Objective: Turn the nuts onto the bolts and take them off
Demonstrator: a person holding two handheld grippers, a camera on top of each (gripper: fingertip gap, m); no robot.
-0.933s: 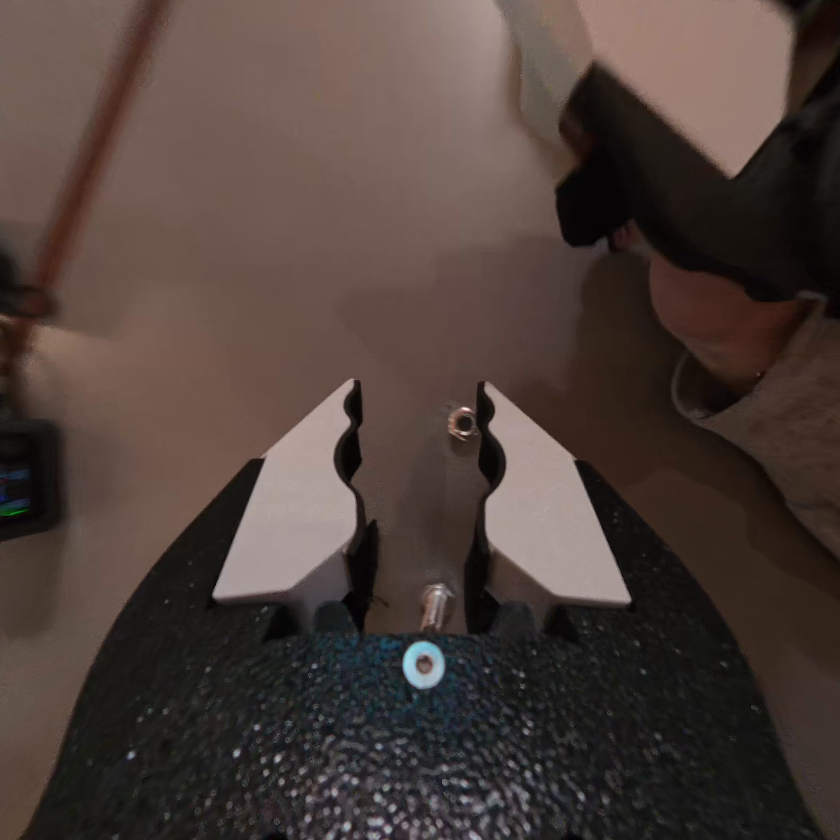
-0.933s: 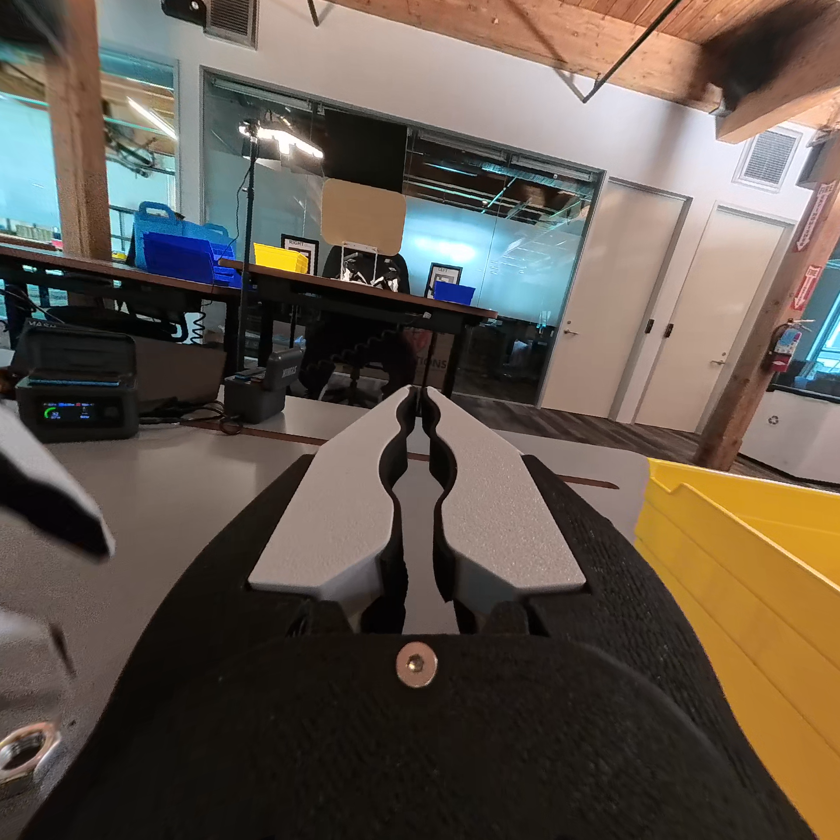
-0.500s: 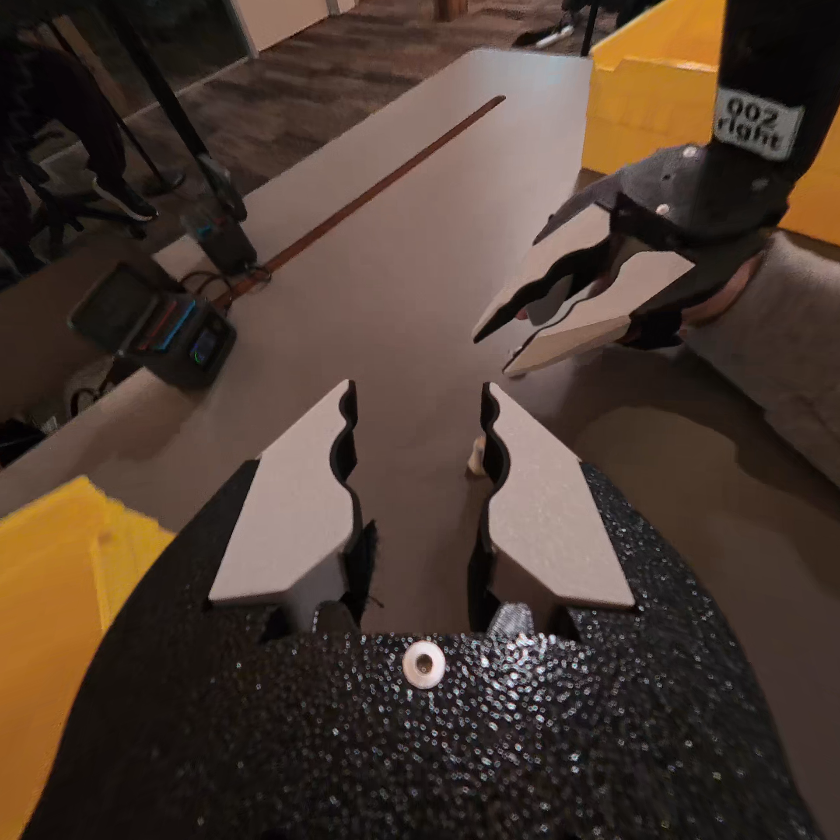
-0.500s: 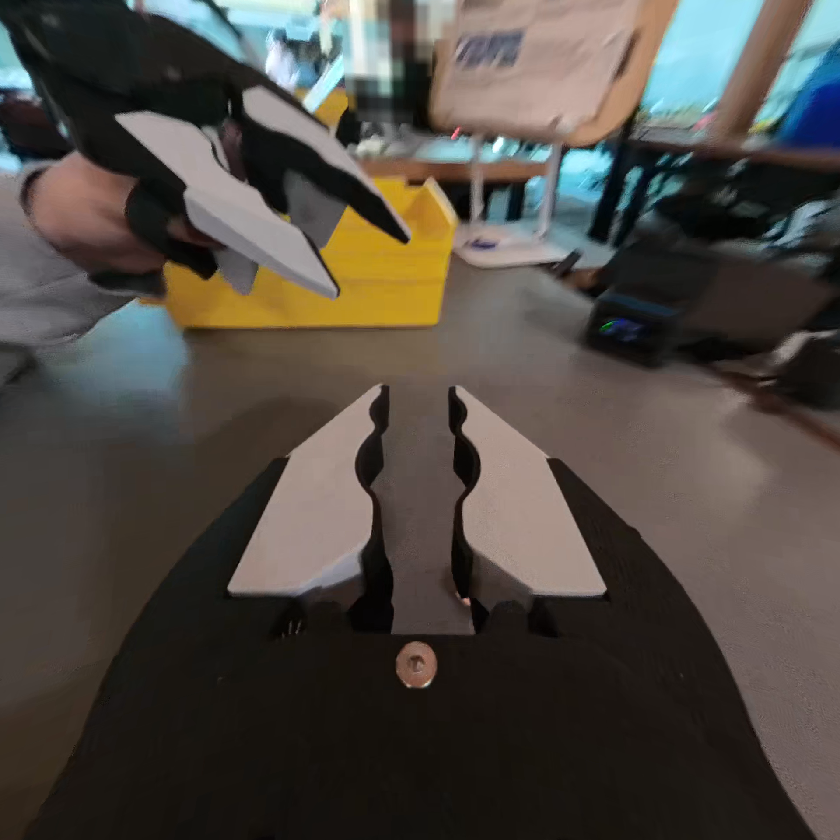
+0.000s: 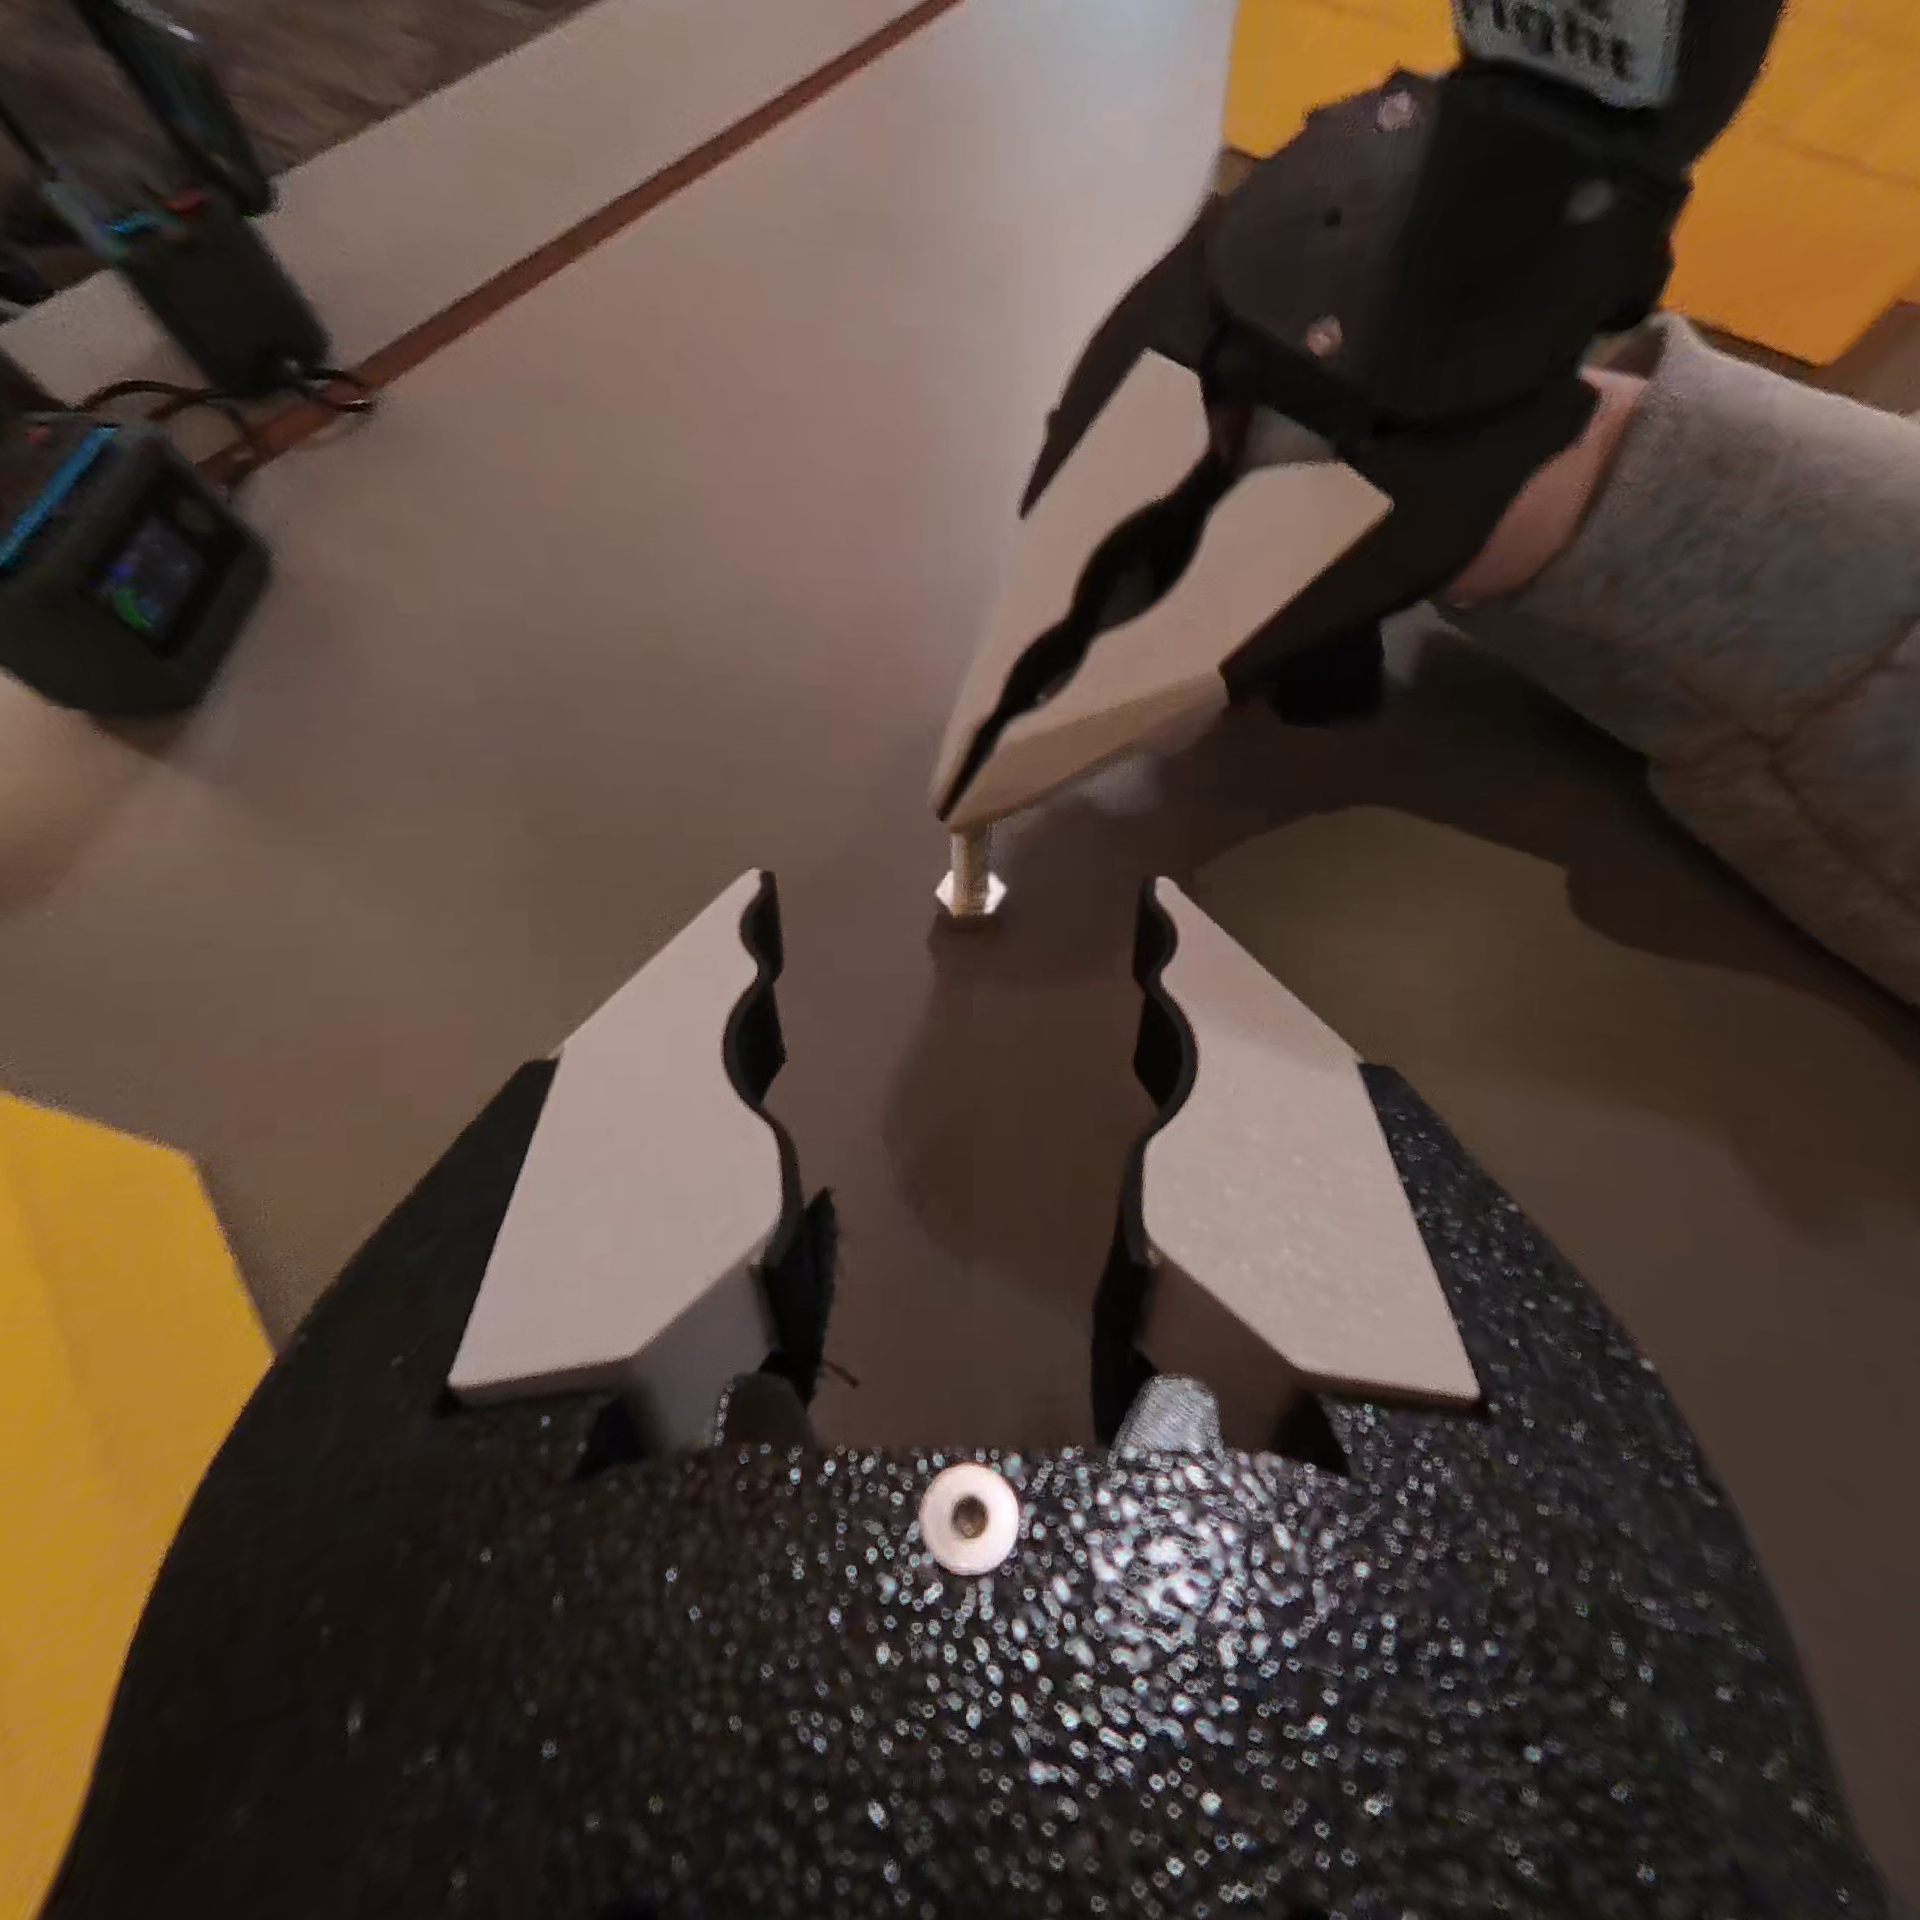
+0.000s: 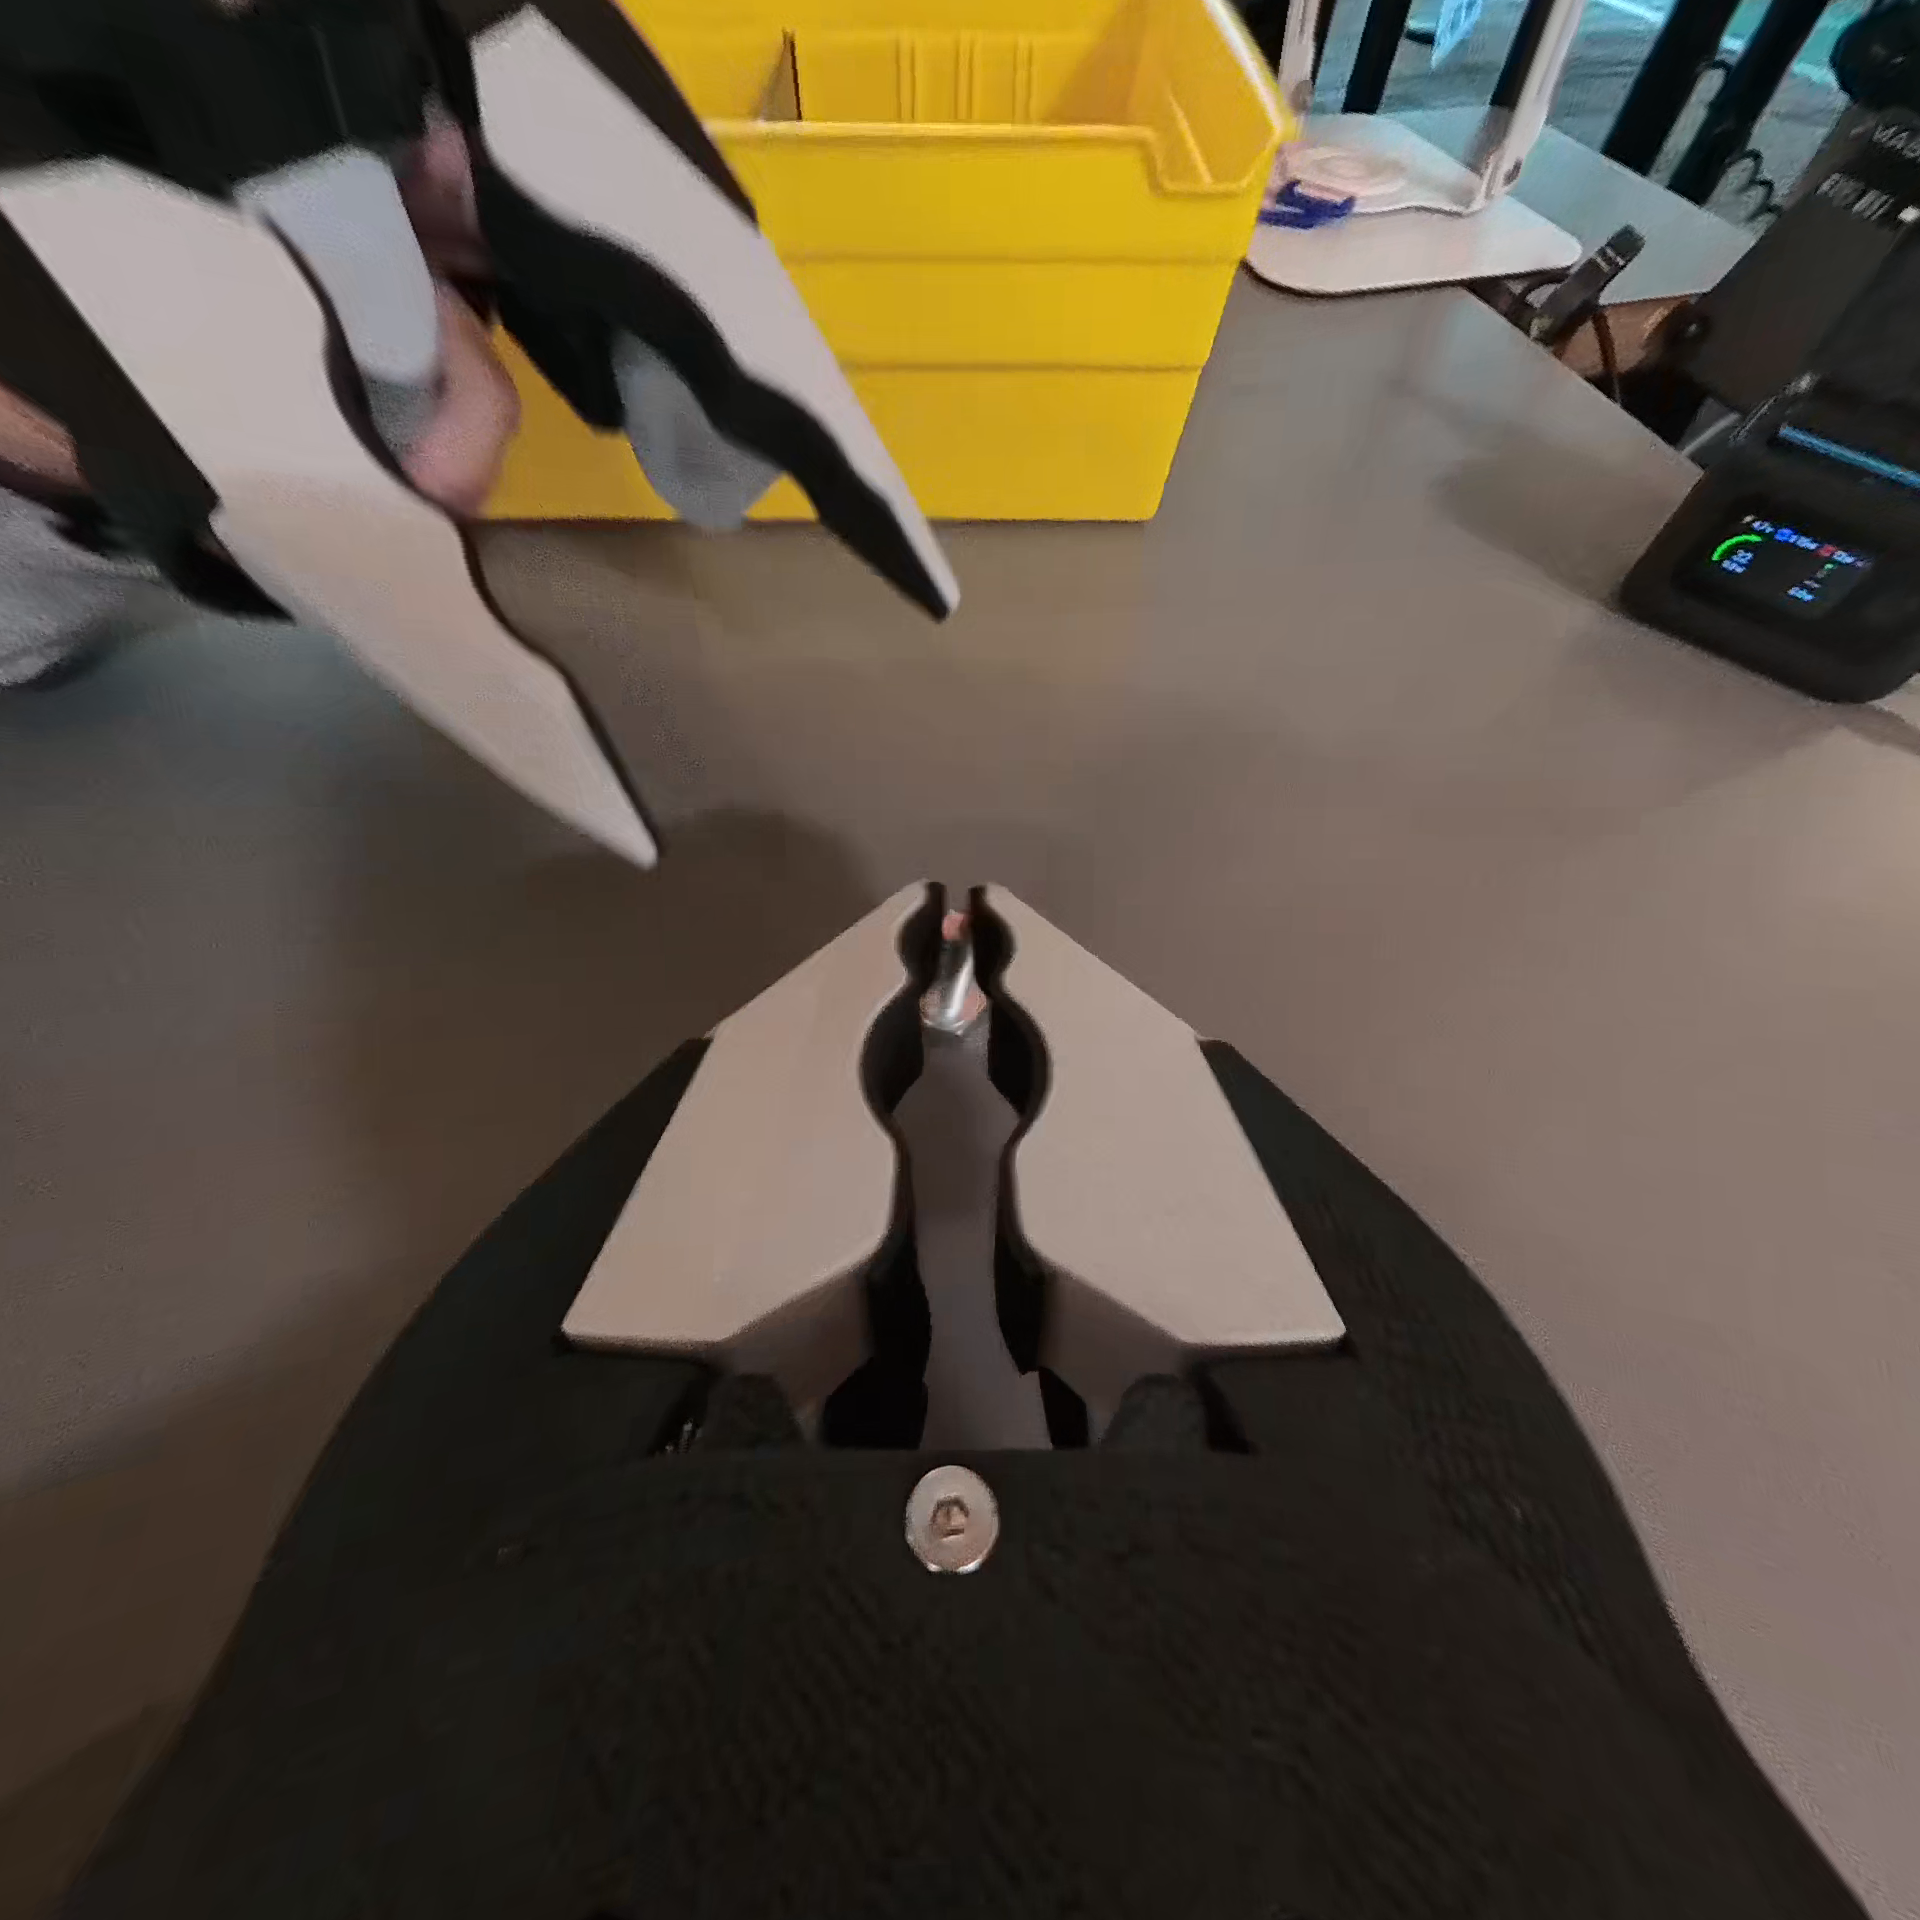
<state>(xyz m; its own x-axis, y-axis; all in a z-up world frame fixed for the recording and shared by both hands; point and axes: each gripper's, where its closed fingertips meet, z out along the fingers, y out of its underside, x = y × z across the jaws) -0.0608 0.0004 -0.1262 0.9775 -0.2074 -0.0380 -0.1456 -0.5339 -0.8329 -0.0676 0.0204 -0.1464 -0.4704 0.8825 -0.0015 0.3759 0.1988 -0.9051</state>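
A silver bolt (image 5: 968, 883) stands head-down on the grey table (image 5: 623, 623). My right gripper (image 5: 951, 805) comes down from the upper right and is shut on the top of its shaft. In the right wrist view the bolt (image 6: 951, 987) sits pinched between the tips of the right gripper (image 6: 954, 894). My left gripper (image 5: 958, 891) is open and empty, with the bolt just beyond the gap between its tips. It also shows open at the upper left of the right wrist view (image 6: 792, 732). No nut shows in either view.
A yellow bin (image 6: 987, 312) stands behind the left gripper, with its corner (image 5: 94, 1351) at the lower left of the left wrist view. Another yellow bin (image 5: 1818, 208) is behind the right gripper. A black power unit with a lit screen (image 6: 1787, 592) sits at the table's edge. Both grippers' tips are close together, under 4 cm apart.
My right gripper has swung down toward the left gripper and closed on the bolt, which now stands upright. The left gripper has stayed open. The nut seen earlier is out of view.
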